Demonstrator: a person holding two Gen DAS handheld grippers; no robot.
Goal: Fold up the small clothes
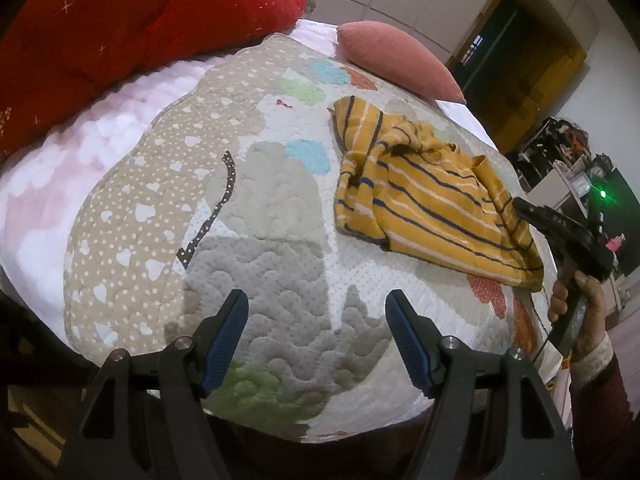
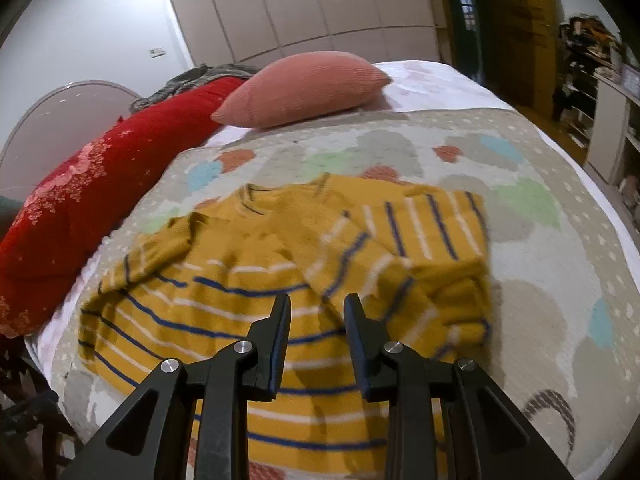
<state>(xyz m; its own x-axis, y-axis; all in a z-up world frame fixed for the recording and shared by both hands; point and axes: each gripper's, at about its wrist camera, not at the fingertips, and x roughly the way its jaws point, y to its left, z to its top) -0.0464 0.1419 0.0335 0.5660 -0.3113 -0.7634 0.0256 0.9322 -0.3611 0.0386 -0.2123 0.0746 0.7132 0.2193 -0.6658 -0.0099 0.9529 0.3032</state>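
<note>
With jaws parted and gripping nothing, the right gripper is hovering over the crumpled striped shirt near the quilt's right edge, risking pinching several bunched layers at once, while the left gripper is waiting wide open, well apart.

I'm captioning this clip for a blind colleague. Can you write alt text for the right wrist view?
A crumpled yellow striped shirt lies on a patterned quilt covering a bed, just beyond the open right tool, whose black fingers hold nothing. Behind the shirt sit a pink pillow and a red blanket to the left, with pale wardrobe doors beyond.

Patchwork quilt over bed; red blanket bunched beside pink pillow; wardrobe behind.
</note>
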